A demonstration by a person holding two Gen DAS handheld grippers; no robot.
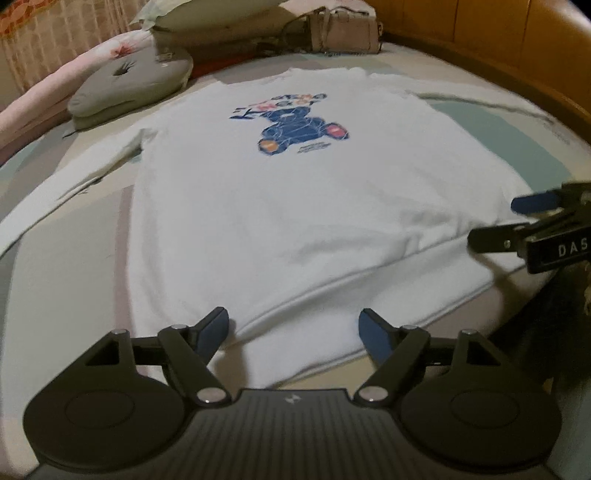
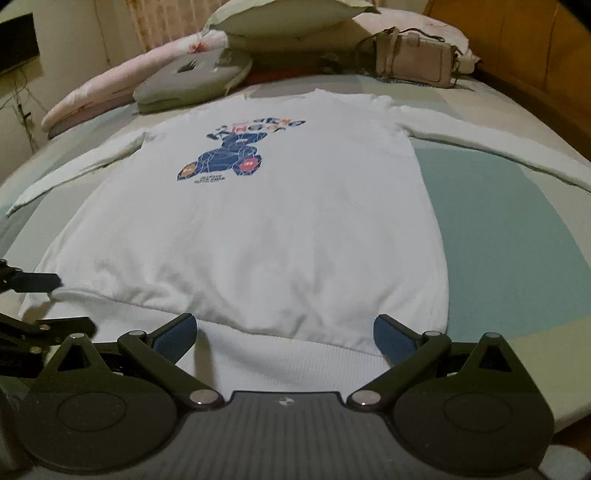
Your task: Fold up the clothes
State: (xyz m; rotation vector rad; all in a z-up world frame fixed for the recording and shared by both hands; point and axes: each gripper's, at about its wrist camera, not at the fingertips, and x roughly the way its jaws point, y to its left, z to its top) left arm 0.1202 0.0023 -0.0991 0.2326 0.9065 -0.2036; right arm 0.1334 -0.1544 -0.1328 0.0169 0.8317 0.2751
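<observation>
Right wrist view: your right gripper and left gripper hang spread, empty, over the hem of the sweatshirt lying flat on the bed. Pinch one layer only and your fold could skew.

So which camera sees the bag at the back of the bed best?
The right wrist view. There the pink handbag shows whole, with its strap and front panel clear, sitting beyond the white sweatshirt. In the left wrist view the same bag sits at the top edge, darker, and its top is cut off.
</observation>
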